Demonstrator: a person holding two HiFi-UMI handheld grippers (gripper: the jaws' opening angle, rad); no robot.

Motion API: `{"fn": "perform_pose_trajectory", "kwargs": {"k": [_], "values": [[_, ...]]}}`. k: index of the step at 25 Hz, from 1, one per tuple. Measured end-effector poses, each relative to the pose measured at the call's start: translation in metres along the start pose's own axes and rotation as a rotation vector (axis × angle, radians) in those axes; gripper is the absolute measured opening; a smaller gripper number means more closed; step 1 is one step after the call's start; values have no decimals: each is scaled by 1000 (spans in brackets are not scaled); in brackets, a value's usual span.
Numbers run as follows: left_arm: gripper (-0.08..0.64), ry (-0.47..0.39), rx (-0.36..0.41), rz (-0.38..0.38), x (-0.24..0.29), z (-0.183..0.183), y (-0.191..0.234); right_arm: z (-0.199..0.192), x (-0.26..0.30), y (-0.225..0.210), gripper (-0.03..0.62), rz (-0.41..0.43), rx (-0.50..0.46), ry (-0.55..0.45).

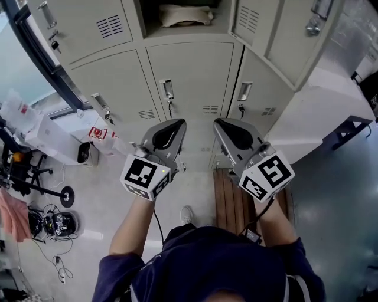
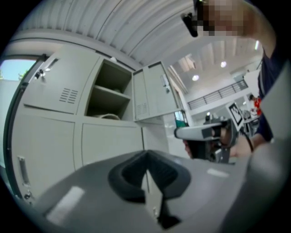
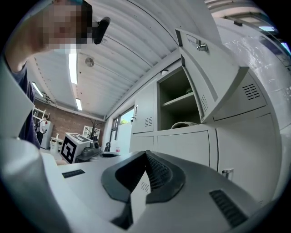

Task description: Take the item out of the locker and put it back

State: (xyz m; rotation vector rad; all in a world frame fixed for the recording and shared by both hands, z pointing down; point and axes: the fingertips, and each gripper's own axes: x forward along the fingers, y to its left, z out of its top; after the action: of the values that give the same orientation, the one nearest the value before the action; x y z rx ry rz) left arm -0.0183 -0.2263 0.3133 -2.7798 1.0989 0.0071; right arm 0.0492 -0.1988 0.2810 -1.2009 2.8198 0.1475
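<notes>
Cream folded cloth [image 1: 186, 15] lies inside the open grey metal locker compartment [image 1: 189, 34], well above both grippers. The left gripper [image 1: 175, 122] and right gripper [image 1: 222, 122] hang level before the lower doors [image 1: 189, 76], jaws closed on nothing. To fetch it, I would raise one to that height and part its jaws before entering.

No word, number or brand can be read in any view. The cubes on the left tool [image 1: 175, 122] and the right tool [image 1: 220, 122] carry only black-and-white square patterns, not letters. A red-and-white label [image 1: 98, 133], off to the left of the left tool, has print too small to make out.
</notes>
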Motion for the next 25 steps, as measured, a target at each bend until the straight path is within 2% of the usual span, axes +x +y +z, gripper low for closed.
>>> {"fn": "perform_pose_trajectory", "kwargs": {"k": [7,12,18,25], "values": [[3,5,-17,3,-8,-2,-57,-2,-48,9,5,32,14,-3],[4,14,0,6,-21,-2,-87,-3,-72,20,5,60,29,-6],[4,18,3,15,-39,-2,-107,-3,-85,37,5,99,33,-10],[4,23,-2,7,-47,-5,-117,-6,-95,47,5,95,37,-8]]}}
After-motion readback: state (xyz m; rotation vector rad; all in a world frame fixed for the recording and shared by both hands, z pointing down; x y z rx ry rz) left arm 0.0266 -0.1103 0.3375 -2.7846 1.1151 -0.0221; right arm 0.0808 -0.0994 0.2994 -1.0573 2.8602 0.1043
